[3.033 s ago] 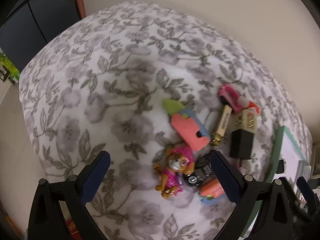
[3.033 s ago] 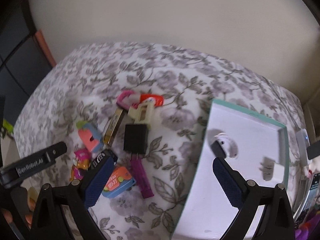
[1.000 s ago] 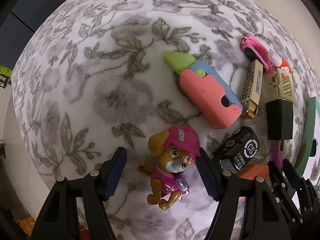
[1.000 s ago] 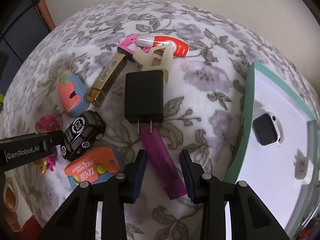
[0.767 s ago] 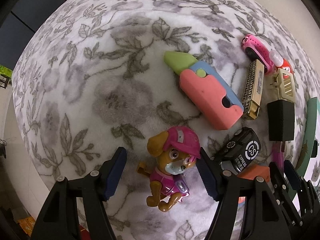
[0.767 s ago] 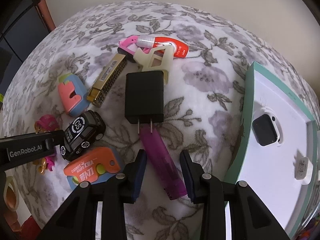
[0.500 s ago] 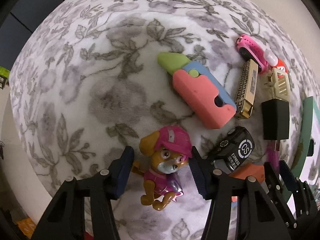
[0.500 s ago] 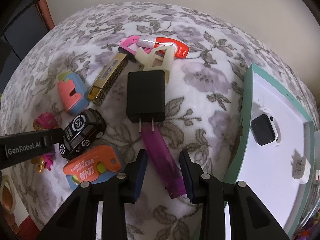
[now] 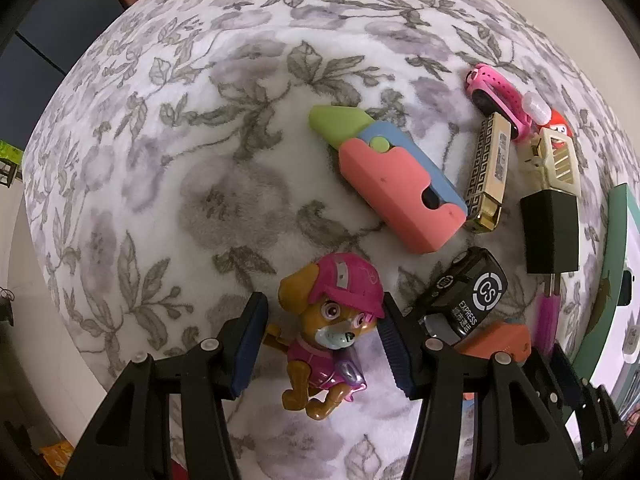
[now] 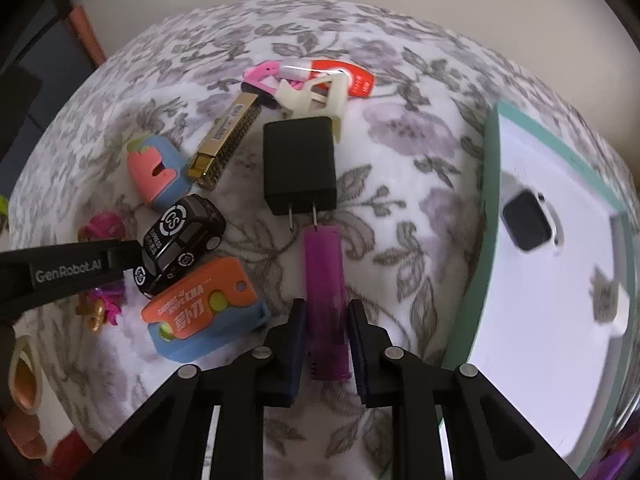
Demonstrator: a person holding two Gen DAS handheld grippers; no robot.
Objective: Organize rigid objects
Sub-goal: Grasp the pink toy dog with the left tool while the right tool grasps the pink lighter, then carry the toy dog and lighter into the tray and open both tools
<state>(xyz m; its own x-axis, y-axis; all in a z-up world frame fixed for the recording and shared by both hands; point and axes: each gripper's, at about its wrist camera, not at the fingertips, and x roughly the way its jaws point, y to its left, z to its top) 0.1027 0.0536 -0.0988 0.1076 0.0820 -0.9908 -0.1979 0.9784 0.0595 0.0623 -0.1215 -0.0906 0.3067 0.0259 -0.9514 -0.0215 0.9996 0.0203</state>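
Note:
A toy pup figure (image 9: pixel 326 330) in a pink cap lies on the floral cloth between the fingers of my left gripper (image 9: pixel 320 332); the jaws stand close on either side of it, still partly open. My right gripper (image 10: pixel 325 334) is shut on a purple cylinder (image 10: pixel 325 292), which lies just below a black wall charger (image 10: pixel 299 164). A teal-rimmed white tray (image 10: pixel 490 208) on the right holds a smartwatch (image 10: pixel 528 222) and a small white item (image 10: pixel 618 308).
Around lie a black toy car (image 9: pixel 466 294), an orange and blue case (image 10: pixel 204 308), a pink and blue block (image 9: pixel 394 192), a gold harmonica (image 9: pixel 490 170), a cream clip (image 9: pixel 558 162), a pink band (image 9: pixel 498 98) and a red tube (image 10: pixel 352 74). The cloth's edge drops off at left.
My left gripper's jaws have narrowed around the toy pup. My right gripper has closed onto the purple cylinder and moved slightly forward.

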